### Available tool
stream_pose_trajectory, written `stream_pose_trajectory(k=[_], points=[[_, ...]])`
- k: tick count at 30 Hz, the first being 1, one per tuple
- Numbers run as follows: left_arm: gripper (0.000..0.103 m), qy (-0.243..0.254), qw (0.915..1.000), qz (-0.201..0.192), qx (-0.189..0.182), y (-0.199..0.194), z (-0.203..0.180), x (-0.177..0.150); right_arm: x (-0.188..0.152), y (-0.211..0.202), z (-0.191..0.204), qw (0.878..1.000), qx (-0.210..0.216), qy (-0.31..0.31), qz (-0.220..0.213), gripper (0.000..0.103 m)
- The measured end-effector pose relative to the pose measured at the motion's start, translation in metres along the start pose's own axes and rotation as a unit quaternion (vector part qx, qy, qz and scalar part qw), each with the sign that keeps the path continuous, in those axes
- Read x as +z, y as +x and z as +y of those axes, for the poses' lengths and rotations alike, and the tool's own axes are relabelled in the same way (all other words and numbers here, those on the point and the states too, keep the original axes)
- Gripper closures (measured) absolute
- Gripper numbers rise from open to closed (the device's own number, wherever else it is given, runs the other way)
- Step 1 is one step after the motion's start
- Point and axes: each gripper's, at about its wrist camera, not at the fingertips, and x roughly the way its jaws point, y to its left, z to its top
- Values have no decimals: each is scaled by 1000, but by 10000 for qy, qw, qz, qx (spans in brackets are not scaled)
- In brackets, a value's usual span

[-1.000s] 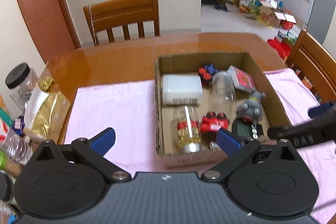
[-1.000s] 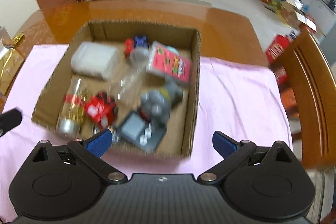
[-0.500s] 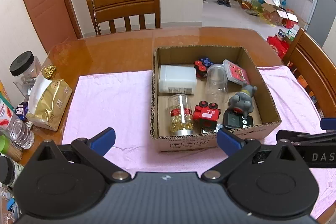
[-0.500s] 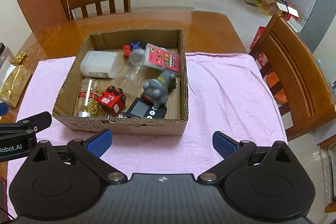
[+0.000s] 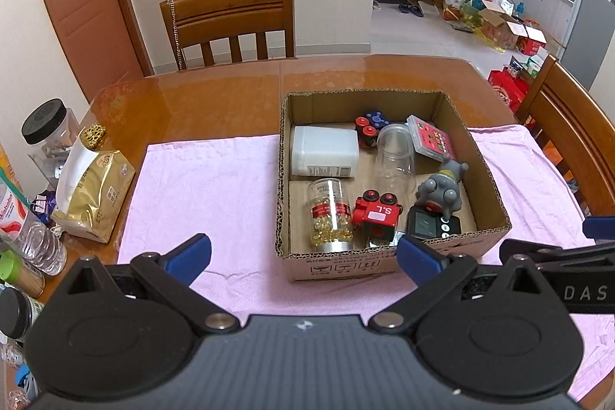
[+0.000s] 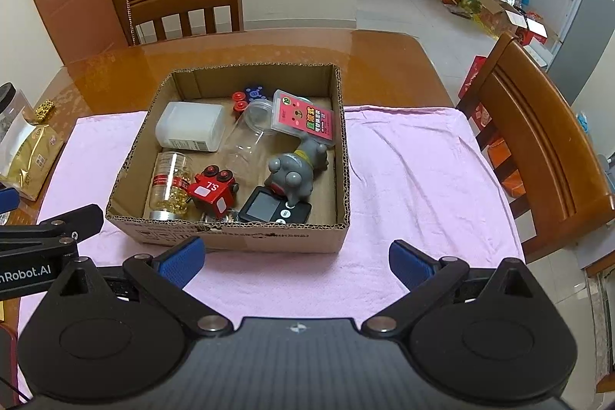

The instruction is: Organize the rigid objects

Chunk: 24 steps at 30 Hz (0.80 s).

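An open cardboard box (image 5: 388,266) (image 6: 230,237) stands on a pink cloth (image 5: 207,179) (image 6: 415,164). Inside lie a white plastic container (image 5: 324,156) (image 6: 190,126), a jar of yellow capsules (image 5: 330,214) (image 6: 169,185), a red toy car (image 5: 378,214) (image 6: 213,191), a clear plastic jar (image 5: 396,160) (image 6: 248,137), a grey elephant toy (image 5: 442,189) (image 6: 298,170), a pink card pack (image 5: 430,143) (image 6: 305,118), a small black screen device (image 5: 432,227) (image 6: 275,208) and a blue-and-red toy (image 5: 369,125) (image 6: 248,97). My left gripper (image 5: 303,254) and right gripper (image 6: 294,258) are both open and empty, held near the box's front wall.
At the table's left edge stand a gold bag (image 5: 94,195) (image 6: 29,156), a black-lidded jar (image 5: 46,133), and several bottles (image 5: 27,229). Wooden chairs stand behind (image 5: 230,22) (image 6: 184,0) and to the right (image 6: 538,141). The right gripper's side shows in the left wrist view (image 5: 557,271).
Both grippers have pulled back and up from the box, so the whole box and more of the table show. Both stay open and empty.
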Motion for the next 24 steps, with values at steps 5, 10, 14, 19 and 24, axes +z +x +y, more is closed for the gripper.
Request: stream_pose_trajectory(k=[5, 10, 14, 19, 24], points=[[1, -9, 10000, -6, 40, -1, 0, 0, 1, -1, 0, 10000, -14, -10, -29, 0], [1, -33, 10000, 8, 72, -1, 1, 0, 1, -1, 0, 10000, -14, -23, -30, 0], [1, -18, 10000, 7, 75, -2, 0, 0, 2, -1, 0, 10000, -21, -27, -41, 0], [1, -21, 10000, 13, 70, -2, 0, 0, 2, -2, 1, 10000, -25, -32, -43, 0], [1, -18, 10000, 19, 73, -1, -1, 0, 2, -3, 1, 10000, -30, -41, -60, 0]])
